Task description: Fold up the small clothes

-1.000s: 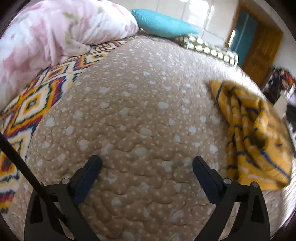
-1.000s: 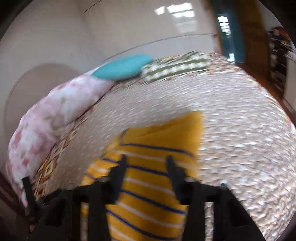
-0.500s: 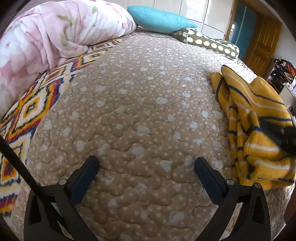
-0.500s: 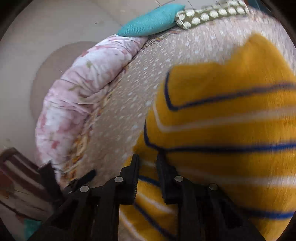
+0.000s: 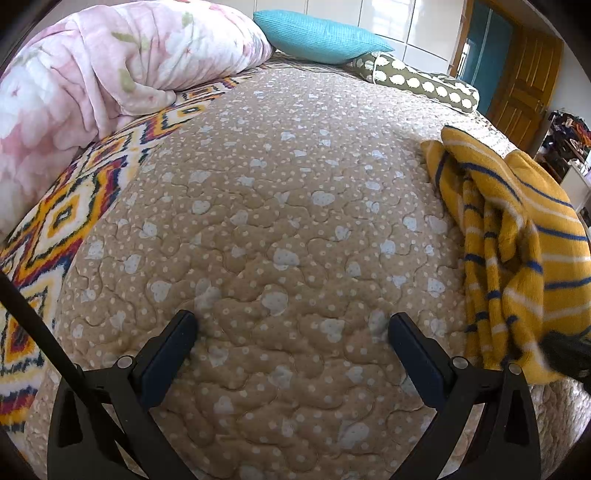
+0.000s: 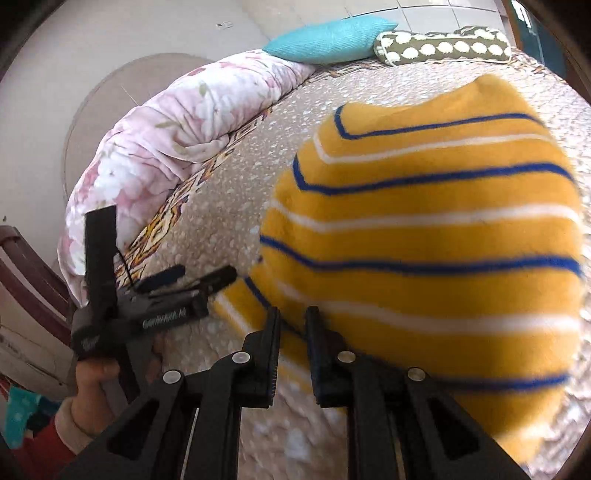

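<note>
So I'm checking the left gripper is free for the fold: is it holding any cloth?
No, the left gripper stands wide open over the bare quilt, with the striped garment lying off to its side.

One striped yellow garment (image 5: pixel 517 236), two pillows (image 5: pixel 317 35), one pink floral comforter (image 5: pixel 110 66), two grippers (image 5: pixel 291 328).

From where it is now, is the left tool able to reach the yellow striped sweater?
Probably yes. The left tool stands open over bare bedspread, and the sweater lies just beside it toward the right tool, with nothing between them.
</note>
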`<state>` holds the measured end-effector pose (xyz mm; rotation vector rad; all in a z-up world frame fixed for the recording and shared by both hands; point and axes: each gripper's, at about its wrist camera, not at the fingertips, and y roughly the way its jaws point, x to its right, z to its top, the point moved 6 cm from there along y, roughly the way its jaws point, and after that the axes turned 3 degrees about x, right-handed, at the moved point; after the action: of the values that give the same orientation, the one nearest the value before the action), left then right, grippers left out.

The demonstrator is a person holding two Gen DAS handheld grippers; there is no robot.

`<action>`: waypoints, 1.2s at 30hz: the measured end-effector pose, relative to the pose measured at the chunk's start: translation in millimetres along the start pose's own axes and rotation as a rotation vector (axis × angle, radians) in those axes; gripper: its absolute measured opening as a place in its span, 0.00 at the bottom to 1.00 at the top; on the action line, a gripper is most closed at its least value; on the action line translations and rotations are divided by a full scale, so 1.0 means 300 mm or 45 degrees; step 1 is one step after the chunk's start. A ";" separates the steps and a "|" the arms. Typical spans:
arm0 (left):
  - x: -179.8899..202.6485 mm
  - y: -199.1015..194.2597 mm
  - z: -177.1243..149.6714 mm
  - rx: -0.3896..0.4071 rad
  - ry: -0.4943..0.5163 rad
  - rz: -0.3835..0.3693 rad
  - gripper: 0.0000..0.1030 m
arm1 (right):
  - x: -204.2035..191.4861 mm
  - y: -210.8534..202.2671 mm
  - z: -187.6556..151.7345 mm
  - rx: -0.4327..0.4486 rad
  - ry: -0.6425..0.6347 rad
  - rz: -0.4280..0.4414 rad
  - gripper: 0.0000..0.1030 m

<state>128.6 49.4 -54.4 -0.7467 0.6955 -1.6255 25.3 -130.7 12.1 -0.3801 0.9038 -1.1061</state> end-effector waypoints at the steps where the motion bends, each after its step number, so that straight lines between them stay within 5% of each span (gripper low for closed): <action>1: 0.000 0.000 0.000 0.000 0.000 0.000 1.00 | 0.007 -0.041 0.004 0.042 0.002 -0.002 0.16; 6: 0.001 0.000 0.000 -0.002 0.004 0.006 1.00 | 0.122 -0.196 0.051 0.235 0.080 -0.078 0.18; 14: 0.003 0.000 0.001 -0.002 0.006 0.008 1.00 | 0.183 -0.181 -0.056 0.153 0.126 -0.049 0.19; 21: 0.004 0.000 0.000 -0.002 0.006 0.009 1.00 | 0.186 -0.291 0.149 0.361 0.113 -0.139 0.26; 23: 0.004 0.000 0.000 -0.002 0.006 0.008 1.00 | 0.250 -0.244 0.221 0.351 0.139 -0.196 0.26; 27: 0.004 -0.001 0.000 -0.001 0.006 0.009 1.00 | 0.369 -0.054 0.222 0.128 0.242 -0.201 0.27; 33: 0.003 -0.001 0.000 0.000 0.004 0.007 1.00 | 0.268 -0.156 0.293 0.269 0.128 -0.272 0.28; 36: 0.004 -0.001 0.000 -0.001 0.006 0.009 1.00 | 0.236 -0.120 0.329 0.250 0.117 -0.259 0.28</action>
<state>128.2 48.4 -54.1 -0.7402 0.7018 -1.6209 91.7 -224.7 64.7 -0.2644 0.8412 -1.3968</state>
